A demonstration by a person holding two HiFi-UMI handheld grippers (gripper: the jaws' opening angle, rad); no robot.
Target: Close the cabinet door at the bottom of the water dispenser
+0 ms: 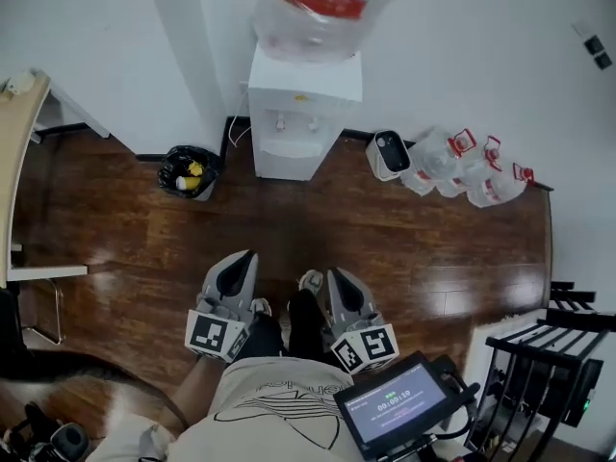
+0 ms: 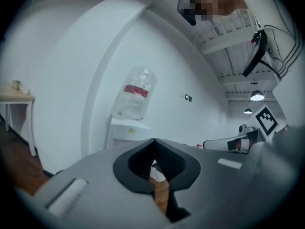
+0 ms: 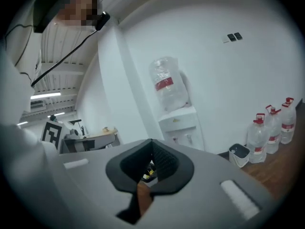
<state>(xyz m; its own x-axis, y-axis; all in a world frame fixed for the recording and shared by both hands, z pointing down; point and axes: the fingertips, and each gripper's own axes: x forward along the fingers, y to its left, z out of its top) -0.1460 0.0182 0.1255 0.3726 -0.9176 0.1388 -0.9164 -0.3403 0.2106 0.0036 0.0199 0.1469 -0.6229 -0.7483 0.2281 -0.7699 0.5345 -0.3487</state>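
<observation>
Holding left gripper (image 1: 246, 258) low by the body, jaws pressed together, nothing btw them. Same w/ right gripper (image 1: 332, 277): jaws together, empty. Facing water dispenser (image 1: 303, 114) at the white wall, well apart from both grippers, w/ bottle (image 1: 318, 8) on top. Cannot tell if cabinet door (image 1: 287, 162) at its bottom is shut from this steep angle. Seeing black bin (image 1: 189, 171) left of it, water jugs (image 1: 462, 166) to the right, on wood floor (image 1: 289, 229).

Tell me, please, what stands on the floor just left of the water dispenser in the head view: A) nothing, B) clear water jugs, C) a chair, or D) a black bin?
D: the black bin sits left of the water dispenser, while the water jugs stand to its right.
</observation>
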